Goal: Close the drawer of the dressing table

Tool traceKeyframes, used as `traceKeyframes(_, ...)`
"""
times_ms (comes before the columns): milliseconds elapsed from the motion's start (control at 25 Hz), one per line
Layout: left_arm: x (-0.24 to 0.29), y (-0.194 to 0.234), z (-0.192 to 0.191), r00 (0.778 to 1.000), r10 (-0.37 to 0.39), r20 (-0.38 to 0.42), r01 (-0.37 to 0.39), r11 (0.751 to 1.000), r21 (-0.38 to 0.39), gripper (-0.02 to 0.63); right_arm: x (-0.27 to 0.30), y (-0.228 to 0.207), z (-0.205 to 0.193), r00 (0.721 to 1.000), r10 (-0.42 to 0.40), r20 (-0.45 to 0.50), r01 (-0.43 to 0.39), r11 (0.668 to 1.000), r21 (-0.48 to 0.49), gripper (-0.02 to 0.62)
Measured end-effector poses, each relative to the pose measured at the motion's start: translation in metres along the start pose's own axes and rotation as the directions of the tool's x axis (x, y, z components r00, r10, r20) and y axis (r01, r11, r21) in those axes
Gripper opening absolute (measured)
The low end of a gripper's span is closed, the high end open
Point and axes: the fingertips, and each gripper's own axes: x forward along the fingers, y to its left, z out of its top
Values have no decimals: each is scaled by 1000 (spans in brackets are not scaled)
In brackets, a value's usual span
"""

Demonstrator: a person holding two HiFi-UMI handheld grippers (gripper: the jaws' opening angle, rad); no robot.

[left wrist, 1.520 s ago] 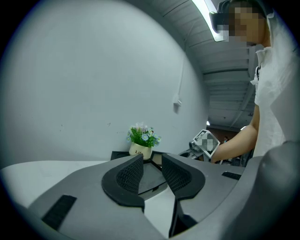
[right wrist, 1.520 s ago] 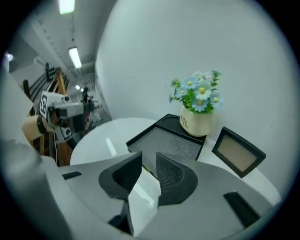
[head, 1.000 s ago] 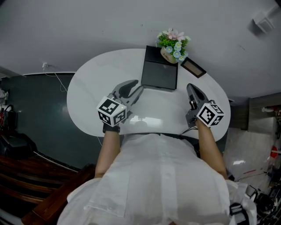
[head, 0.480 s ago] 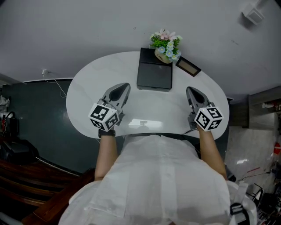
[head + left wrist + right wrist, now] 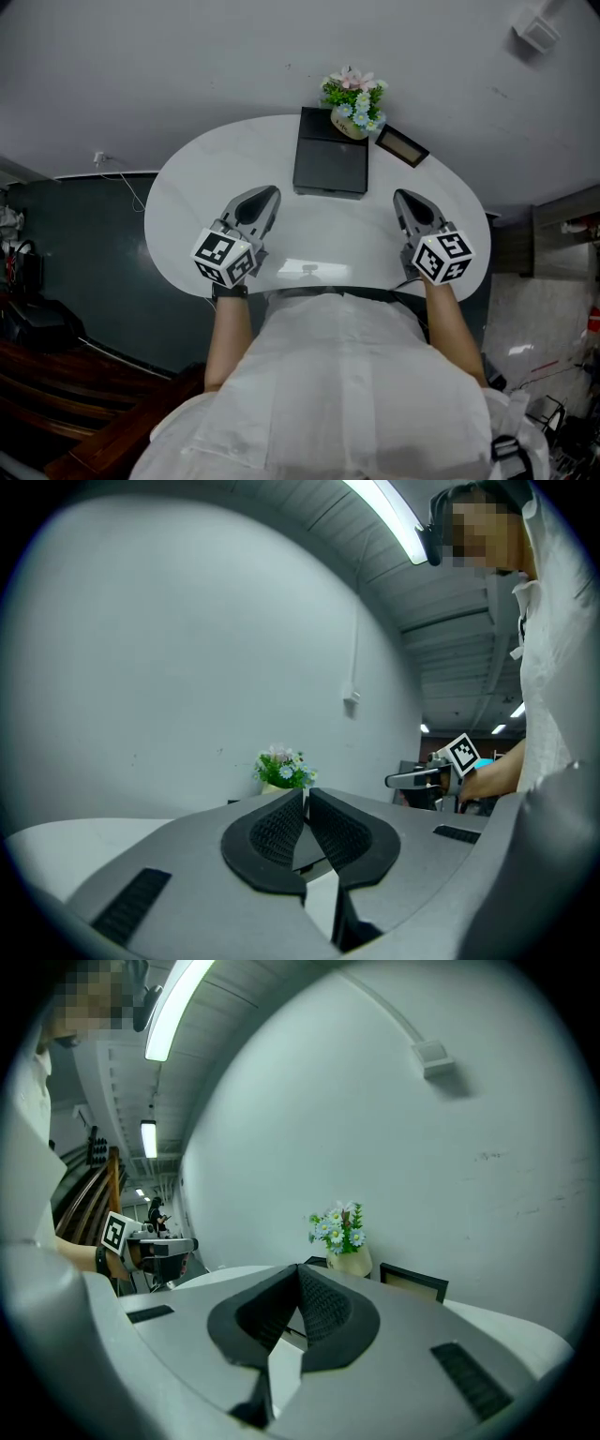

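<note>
The white oval top of the dressing table (image 5: 187,187) lies below me. Its drawer is hidden under the front rim and behind the person's white shirt. My left gripper (image 5: 267,193) hovers over the left half of the top, pointing toward the wall, shut with nothing between its fingers (image 5: 307,792). My right gripper (image 5: 402,198) hangs over the right half, also shut and empty (image 5: 300,1267). Each gripper view shows the other gripper off to the side: the right gripper (image 5: 420,778), the left gripper (image 5: 161,1246).
A black box (image 5: 330,164) sits at the back middle of the top. Behind it stands a pot of flowers (image 5: 354,94), with a small dark picture frame (image 5: 401,145) to its right. The grey wall rises right behind the table. A dark floor and wooden furniture lie at the left.
The left gripper has drawn slightly back and left, away from the black box. The right gripper has rolled a little, turning its marker cube. The head view has shifted.
</note>
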Motion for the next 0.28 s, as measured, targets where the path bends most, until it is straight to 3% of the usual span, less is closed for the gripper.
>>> traceKeyframes(280,6,-3,1,1000,-15,-4,15,1000,3,26,2,0,2,1000,7,-6,-7,1000,-25,9)
